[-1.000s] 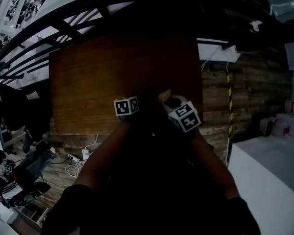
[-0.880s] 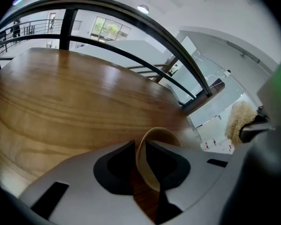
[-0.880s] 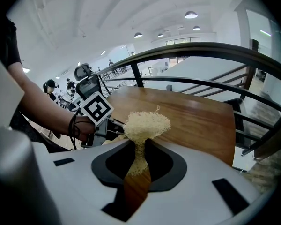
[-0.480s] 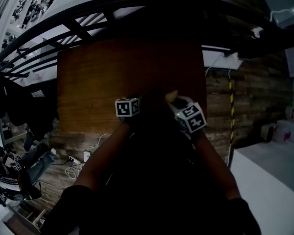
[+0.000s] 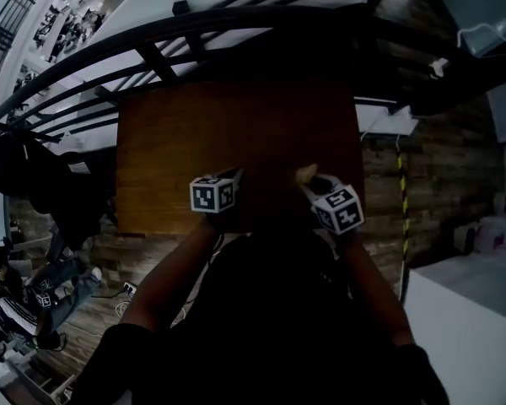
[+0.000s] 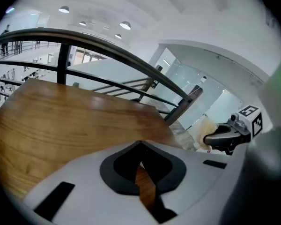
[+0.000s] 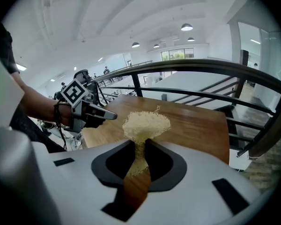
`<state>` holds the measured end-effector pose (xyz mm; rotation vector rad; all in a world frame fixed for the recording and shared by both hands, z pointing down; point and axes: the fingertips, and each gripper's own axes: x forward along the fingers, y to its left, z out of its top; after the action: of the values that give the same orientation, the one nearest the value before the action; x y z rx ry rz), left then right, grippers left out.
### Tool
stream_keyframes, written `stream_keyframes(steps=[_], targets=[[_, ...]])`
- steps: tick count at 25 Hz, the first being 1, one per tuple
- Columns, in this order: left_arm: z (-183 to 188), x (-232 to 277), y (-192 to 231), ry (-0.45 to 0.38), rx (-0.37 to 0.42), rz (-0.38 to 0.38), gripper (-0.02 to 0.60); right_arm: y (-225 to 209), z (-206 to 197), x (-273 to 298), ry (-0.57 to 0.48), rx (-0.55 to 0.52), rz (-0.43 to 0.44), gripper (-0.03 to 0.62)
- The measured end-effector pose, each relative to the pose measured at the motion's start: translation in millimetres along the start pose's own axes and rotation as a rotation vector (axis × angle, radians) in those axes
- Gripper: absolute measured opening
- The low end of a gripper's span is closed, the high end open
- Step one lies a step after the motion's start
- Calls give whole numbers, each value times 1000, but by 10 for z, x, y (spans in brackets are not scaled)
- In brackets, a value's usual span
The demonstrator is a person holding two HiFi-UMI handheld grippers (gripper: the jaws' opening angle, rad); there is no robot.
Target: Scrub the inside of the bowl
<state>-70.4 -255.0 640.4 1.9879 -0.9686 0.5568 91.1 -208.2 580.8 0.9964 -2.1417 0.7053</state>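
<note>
1. The right gripper (image 7: 140, 146) pinches a pale yellow, fibrous scrubbing pad (image 7: 146, 124) by its narrow tail, with the jaws pressed onto it.
2. The pad's long axis runs along the jaws. Its wider, bushy end points forward, away from the gripper, over the brown wooden table (image 7: 196, 121).
3. From the head view, the pad is over the table's near right part.
4. The left gripper (image 6: 141, 149) has just been closing. Its jaws are pressed together with nothing between them, and it is to the pad's left, apart from it.
</note>
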Motion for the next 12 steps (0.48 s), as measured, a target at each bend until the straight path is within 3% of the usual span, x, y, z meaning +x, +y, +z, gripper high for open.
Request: stream_keyframes(steps=[12], targets=[[-99,-554,-717,-41,107,-126,-2,189,-179,-441,-60,13,-38,72]])
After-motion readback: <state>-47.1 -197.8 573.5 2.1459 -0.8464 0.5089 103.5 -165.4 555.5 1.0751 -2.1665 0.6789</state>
